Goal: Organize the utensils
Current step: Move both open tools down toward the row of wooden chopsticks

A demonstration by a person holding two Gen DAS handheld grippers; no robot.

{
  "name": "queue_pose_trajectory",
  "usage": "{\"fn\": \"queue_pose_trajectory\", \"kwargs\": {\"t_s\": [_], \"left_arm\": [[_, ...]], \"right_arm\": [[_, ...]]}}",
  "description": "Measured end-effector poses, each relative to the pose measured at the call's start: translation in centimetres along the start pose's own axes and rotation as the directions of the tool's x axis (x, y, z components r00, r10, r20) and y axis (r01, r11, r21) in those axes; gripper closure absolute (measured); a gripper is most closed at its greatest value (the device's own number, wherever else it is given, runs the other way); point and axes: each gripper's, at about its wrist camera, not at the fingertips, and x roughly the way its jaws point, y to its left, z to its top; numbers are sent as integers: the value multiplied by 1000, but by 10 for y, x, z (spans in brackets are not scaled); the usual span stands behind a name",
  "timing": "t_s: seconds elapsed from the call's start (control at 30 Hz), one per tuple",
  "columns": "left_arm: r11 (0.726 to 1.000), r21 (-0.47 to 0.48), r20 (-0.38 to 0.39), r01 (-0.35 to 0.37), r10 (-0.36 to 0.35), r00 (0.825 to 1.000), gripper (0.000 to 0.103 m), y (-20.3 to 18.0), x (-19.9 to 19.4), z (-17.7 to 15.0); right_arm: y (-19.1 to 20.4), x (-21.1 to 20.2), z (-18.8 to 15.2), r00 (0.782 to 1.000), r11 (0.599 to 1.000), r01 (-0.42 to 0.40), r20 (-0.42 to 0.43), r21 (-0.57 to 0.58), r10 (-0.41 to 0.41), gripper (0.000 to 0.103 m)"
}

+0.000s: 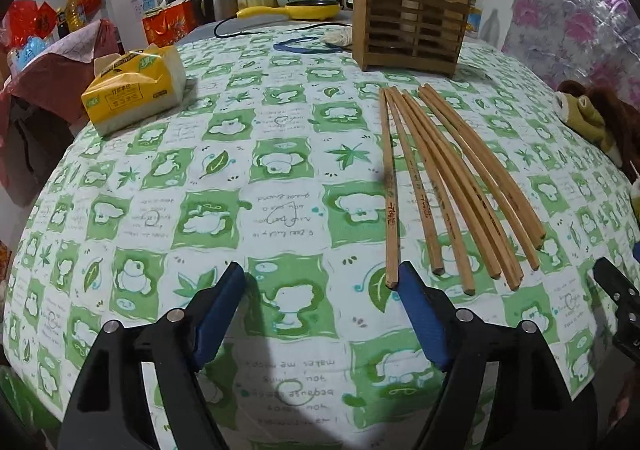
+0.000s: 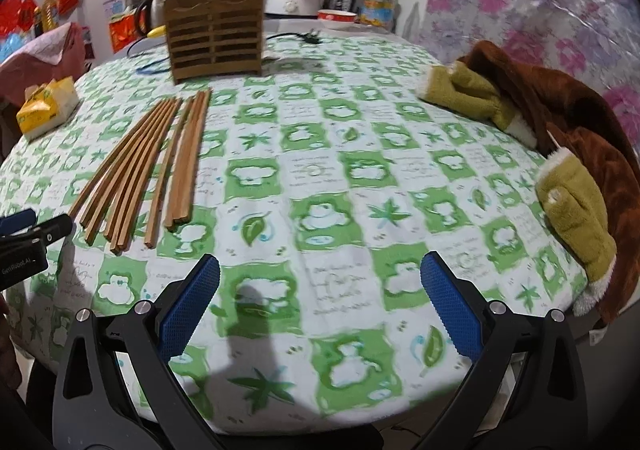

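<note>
Several wooden chopsticks (image 1: 440,177) lie side by side on the green-and-white tablecloth (image 1: 280,169), pointing toward a brown slatted wooden holder (image 1: 412,21) at the far side. My left gripper (image 1: 320,270) is open low over the cloth with nothing between its blue pads. Its right pad sits right beside the near end of the leftmost chopstick; I cannot tell if they touch. In the right wrist view the chopsticks (image 2: 148,161) lie to the left, the holder (image 2: 216,37) behind them. My right gripper (image 2: 321,261) is open over bare cloth, holding nothing.
A yellow tissue pack (image 1: 136,85) sits at the left. A brown and olive plush garment (image 2: 560,129) lies along the right edge. A blue cord (image 1: 296,45) and yellow pan (image 1: 296,11) are beyond the holder. The left gripper's fingers (image 2: 56,228) show near the chopsticks' ends.
</note>
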Motion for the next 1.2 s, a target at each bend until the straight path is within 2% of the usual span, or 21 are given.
{"fn": "queue_pose_trajectory", "kwargs": {"t_s": [0.07, 0.23, 0.4, 0.6, 0.87, 1.03, 1.1, 1.2], "left_arm": [[1000, 1, 7, -2, 2, 1000, 24, 0, 0, -1], [1000, -11, 20, -6, 6, 1000, 15, 4, 0, -5], [1000, -12, 29, -8, 8, 1000, 13, 6, 0, -7], [1000, -13, 27, -11, 12, 1000, 10, 6, 0, -7], [1000, -17, 22, -15, 15, 1000, 9, 7, 0, -6], [1000, -21, 18, -19, 19, 1000, 8, 7, 2, -6], [1000, -22, 14, -20, 21, 1000, 8, 8, 2, -5], [999, -26, 11, -27, 27, 1000, 5, 6, 3, -5]], "right_arm": [[9, 5, 4, 1000, 999, 12, -1, -38, -12, 6], [23, 15, 20, 1000, 997, 19, 11, -74, -18, 6], [35, 26, 32, 1000, 995, -8, -14, -102, 7, 6], [45, 38, 29, 998, 989, -35, -55, -144, 27, 6], [40, 37, 31, 999, 988, 0, -41, -155, -6, 6], [34, 39, 33, 998, 986, 48, -25, -157, -53, 6], [40, 36, 32, 999, 982, 27, -13, -185, -30, 6], [50, 36, 29, 999, 973, 44, 3, -227, -44, 6]]}}
